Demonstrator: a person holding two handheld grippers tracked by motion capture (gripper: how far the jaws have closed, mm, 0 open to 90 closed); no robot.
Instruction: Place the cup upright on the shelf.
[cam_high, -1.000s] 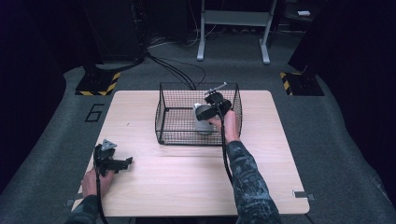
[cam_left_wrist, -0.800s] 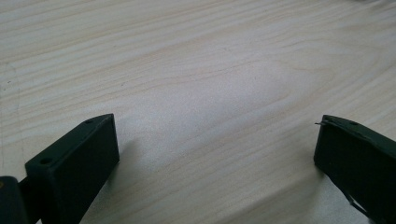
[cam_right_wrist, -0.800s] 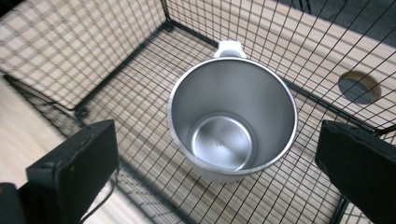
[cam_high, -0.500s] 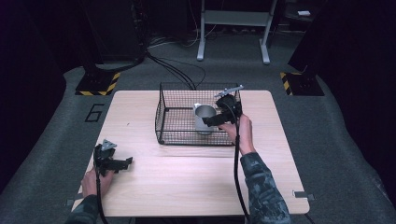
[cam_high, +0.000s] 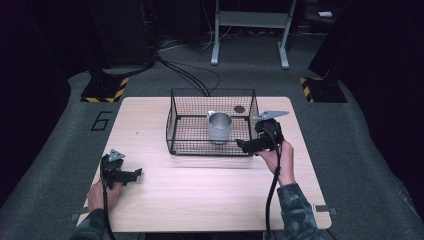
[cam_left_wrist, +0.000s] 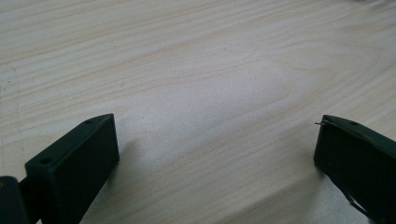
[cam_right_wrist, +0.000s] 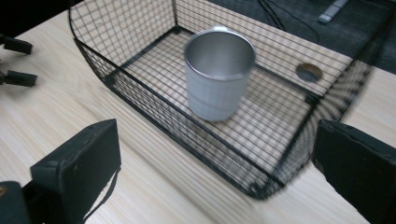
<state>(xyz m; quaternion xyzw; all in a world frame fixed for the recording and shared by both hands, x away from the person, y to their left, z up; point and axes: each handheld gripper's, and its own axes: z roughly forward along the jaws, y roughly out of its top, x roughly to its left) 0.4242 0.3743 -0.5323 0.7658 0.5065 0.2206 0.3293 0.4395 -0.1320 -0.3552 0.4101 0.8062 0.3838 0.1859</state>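
Standing upright inside the black wire basket at frame centre, the metal cup sits just left of the right gripper, jaws apart. Lower left, the left gripper rests apart too.

We see a cup of brushed metal, dull silver with a soft sheen and a smooth rolled rim. It stands in a basket of thin black wire mesh, coated and matt. The table is pale wood, smooth, with fine grain and a faint satin gloss. Our left gripper and right gripper have matt black plastic jaws.
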